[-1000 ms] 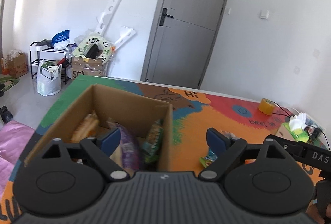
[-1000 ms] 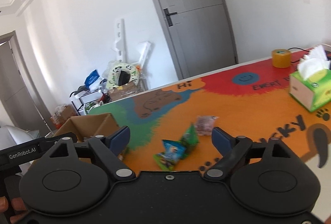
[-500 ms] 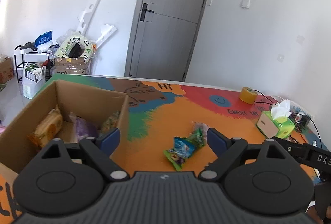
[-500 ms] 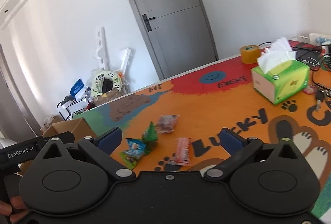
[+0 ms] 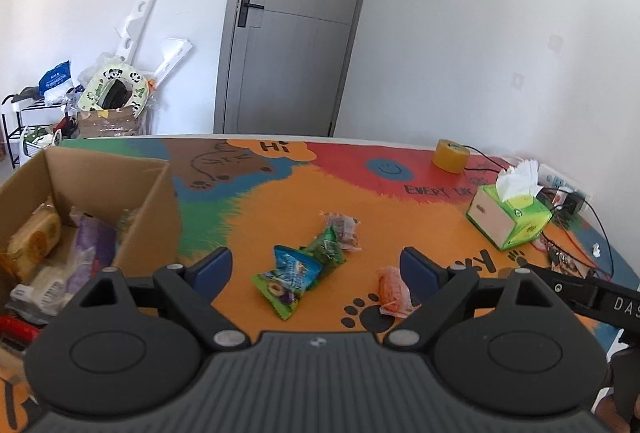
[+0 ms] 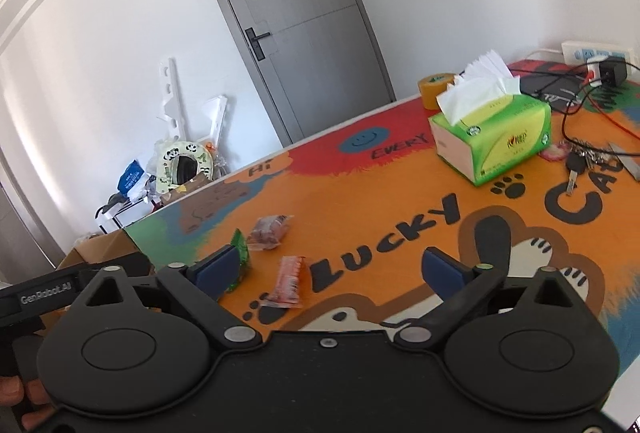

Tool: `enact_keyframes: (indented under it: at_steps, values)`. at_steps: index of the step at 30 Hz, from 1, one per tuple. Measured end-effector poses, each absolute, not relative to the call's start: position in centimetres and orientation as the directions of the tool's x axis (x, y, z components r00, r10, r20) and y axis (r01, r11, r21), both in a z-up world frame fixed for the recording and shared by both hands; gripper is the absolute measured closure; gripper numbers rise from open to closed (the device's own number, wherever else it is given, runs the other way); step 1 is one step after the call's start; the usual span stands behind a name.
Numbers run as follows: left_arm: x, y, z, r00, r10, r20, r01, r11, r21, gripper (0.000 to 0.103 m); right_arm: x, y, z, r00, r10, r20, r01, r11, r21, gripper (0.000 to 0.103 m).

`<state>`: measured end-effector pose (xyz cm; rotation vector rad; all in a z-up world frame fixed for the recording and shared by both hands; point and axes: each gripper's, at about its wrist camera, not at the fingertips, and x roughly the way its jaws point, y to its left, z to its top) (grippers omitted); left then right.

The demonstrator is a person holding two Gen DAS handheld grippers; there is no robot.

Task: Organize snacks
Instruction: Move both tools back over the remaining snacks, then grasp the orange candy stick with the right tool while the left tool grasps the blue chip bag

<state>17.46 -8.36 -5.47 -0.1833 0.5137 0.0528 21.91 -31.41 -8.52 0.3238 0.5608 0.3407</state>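
Both my grippers hover spread wide, holding nothing.
Snack packets (image 5: 304, 269) lie mid-frame on the table (image 5: 280, 201); box (image 5: 104, 177) at left.

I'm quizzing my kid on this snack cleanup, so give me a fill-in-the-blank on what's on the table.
1. Both grippers, left and right, are ____.
2. The tissue box is mostly ____ in colour.
3. The box holding packed snacks is made of ____.
4. The orange packet lies on the ____.

Missing words: open; green; cardboard; table
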Motion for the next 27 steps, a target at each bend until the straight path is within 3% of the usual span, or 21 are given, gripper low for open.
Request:
enact_keyframes:
  at_steps: [9,16,27]
  values:
    - [20.1,-8.8,-7.5,0.842,0.019,-0.539,-0.107,0.986,-0.131,0.016,23.3,-31.7,-10.4,0.768,0.417,-0.486,-0.222,0.885,0.409,0.014]
    - [22.4,-8.8,-9.3,0.818,0.037,-0.574,-0.12,0.987,-0.107,0.027,25.3,-30.7,-12.4,0.722,0.446,-0.528,-0.222,0.873,0.434,0.023]
    - [25.3,-7.4,-11.1,0.796,0.078,-0.6,-0.165,0.982,-0.091,0.03,28.5,-25.9,-13.2,0.662,0.503,-0.556,-0.282,0.854,0.436,0.03]
